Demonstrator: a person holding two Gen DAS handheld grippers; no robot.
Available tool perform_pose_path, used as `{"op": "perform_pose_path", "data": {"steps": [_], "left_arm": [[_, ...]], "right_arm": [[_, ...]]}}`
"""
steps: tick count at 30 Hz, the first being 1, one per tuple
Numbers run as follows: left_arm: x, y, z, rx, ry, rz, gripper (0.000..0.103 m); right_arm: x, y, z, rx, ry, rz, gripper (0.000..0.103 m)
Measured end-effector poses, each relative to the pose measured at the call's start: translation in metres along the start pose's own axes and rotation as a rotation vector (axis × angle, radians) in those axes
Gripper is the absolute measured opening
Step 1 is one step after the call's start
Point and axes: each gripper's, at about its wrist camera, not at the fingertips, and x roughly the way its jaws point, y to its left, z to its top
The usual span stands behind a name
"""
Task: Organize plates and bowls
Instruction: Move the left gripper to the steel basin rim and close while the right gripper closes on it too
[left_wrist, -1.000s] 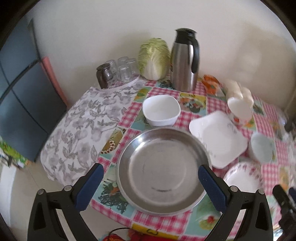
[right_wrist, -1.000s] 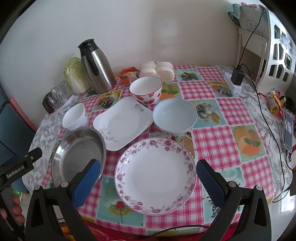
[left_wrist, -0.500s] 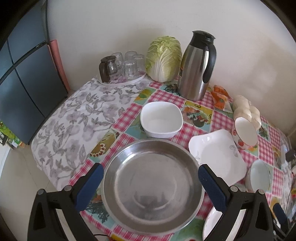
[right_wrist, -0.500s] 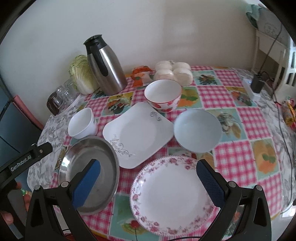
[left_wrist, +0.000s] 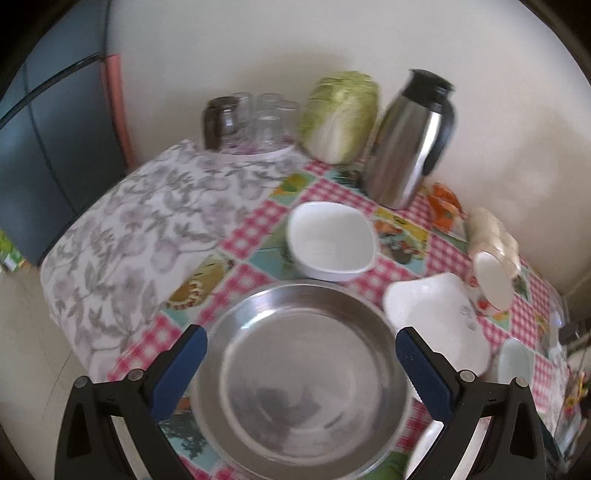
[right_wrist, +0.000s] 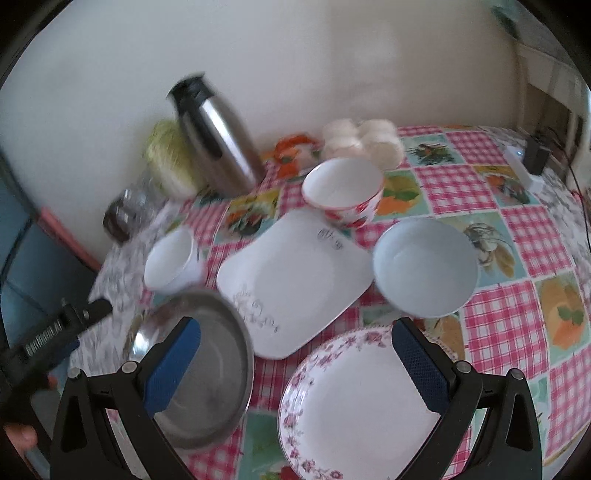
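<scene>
A steel pan lies at the table's near left, and my left gripper hangs open above it, a blue pad on each side. Behind the pan stands a small white square bowl. A white square plate lies in the middle. A floral-rimmed round plate sits at the front edge under my open right gripper, which holds nothing. Behind them stand a pale blue bowl and a red-patterned bowl. The left gripper's body shows at the left edge of the right wrist view.
Along the wall stand a steel thermos jug, a cabbage, a tray of upturned glasses and a pack of white buns. A charger and cables lie at the far right. The table drops off at left.
Both grippers have moved forward and lower over the table; the pan and the floral plate now fill more of their views. No dish has shifted and nothing was taken hold of.
</scene>
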Motion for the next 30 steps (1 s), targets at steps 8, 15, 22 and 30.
{"op": "perform_pose_path", "data": {"steps": [8, 15, 22, 30], "left_arm": [[0.011, 0.057, 0.000, -0.121, -0.010, 0.077, 0.103], [0.039, 0.082, -0.003, -0.185, 0.097, 0.011, 0.093], [0.065, 0.080, -0.009, -0.156, 0.193, -0.025, 0.078], [0.096, 0.084, -0.020, -0.131, 0.296, -0.004, 0.052]], "right_arm": [[0.016, 0.028, -0.013, -0.068, 0.050, 0.071, 0.103], [0.035, 0.045, -0.021, -0.092, 0.087, 0.102, 0.088], [0.069, 0.045, -0.032, -0.056, 0.205, 0.119, 0.037], [0.089, 0.034, -0.039, 0.024, 0.258, 0.128, 0.024]]}}
